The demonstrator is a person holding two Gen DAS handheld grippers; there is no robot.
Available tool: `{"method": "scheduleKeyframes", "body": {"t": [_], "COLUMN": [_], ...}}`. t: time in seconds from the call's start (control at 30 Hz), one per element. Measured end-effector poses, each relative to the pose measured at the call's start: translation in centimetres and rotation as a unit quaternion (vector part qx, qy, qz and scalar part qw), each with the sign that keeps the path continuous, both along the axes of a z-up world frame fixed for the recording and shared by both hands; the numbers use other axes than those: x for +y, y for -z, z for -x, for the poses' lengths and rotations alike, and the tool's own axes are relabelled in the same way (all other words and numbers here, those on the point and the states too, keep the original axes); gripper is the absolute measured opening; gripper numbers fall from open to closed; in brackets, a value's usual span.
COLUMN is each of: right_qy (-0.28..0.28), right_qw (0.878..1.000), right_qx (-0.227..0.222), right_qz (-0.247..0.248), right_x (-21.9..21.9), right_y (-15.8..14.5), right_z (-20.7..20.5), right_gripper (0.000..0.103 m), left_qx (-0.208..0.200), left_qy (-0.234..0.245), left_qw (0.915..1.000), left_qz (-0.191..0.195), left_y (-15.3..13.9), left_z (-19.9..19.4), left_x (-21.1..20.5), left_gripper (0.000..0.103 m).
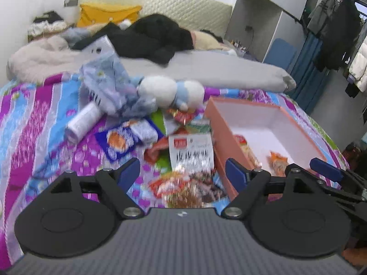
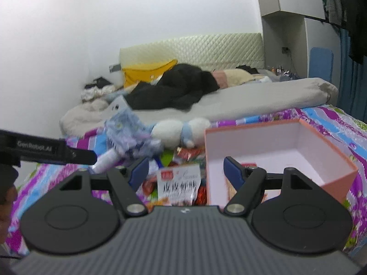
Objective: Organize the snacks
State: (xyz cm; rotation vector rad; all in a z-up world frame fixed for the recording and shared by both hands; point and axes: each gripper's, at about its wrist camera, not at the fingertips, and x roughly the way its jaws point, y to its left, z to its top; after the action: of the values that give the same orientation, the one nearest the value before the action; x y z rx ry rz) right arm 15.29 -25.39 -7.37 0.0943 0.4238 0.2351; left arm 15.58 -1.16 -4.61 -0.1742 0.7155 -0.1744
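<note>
A heap of snack packets lies on the striped bedcover (image 1: 34, 119). On top of it is a white packet with black characters (image 1: 191, 151) (image 2: 177, 184). To its left lies a blue packet (image 1: 117, 143). My left gripper (image 1: 182, 174) hangs open just above the near end of the heap and grips nothing. To the right stands a pink box (image 1: 220, 133) (image 2: 339, 176) with white inner walls. It holds two snack packets (image 1: 246, 147) (image 1: 278, 160). My right gripper (image 2: 187, 171) is open and empty over the box's near left corner. One of its blue fingers (image 1: 325, 168) shows in the left wrist view.
Behind the heap lie a white and blue plush toy (image 1: 169, 91), a crumpled blue plastic bag (image 1: 110, 82) and a white tube (image 1: 82, 121). Farther back are a grey duvet (image 1: 218, 68) and black clothes (image 1: 156, 36). A clothes rack (image 1: 339, 29) stands beyond the bed's right edge.
</note>
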Motion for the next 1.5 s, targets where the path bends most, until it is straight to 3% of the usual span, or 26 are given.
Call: {"method": "scheduleKeyframes", "body": {"t": [0.3,0.73,1.07,1.5], "right_qy": [-0.006,-0.033,-0.053,-0.103], "right_qw": [0.999,0.994,0.990,0.982], "right_qx": [0.026,0.092,0.115,0.131], "right_qz": [0.024,0.052,0.068,0.085], "right_x": [1.5,3.7,5.5,7.4], "right_y": [3.4,8.3,11.1,14.3], "right_z": [1.9,1.5,0.2,-2.8], "right_gripper": [0.074,0.073,0.073,0.074], "left_qx": [0.052,0.090,0.098,0.106], "left_qy": [-0.009,0.017,0.041,0.081], "left_qw": [0.9985,0.9953,0.9933,0.9866], "left_qz": [0.016,0.029,0.044,0.093], "left_y": [4.9,9.7,12.4,15.2], "left_z": [0.7,-2.7,-6.2,-11.5], "left_x": [2.0,2.2,2.4,2.3], "left_gripper": [0.087,0.089,0.088,0.087]}}
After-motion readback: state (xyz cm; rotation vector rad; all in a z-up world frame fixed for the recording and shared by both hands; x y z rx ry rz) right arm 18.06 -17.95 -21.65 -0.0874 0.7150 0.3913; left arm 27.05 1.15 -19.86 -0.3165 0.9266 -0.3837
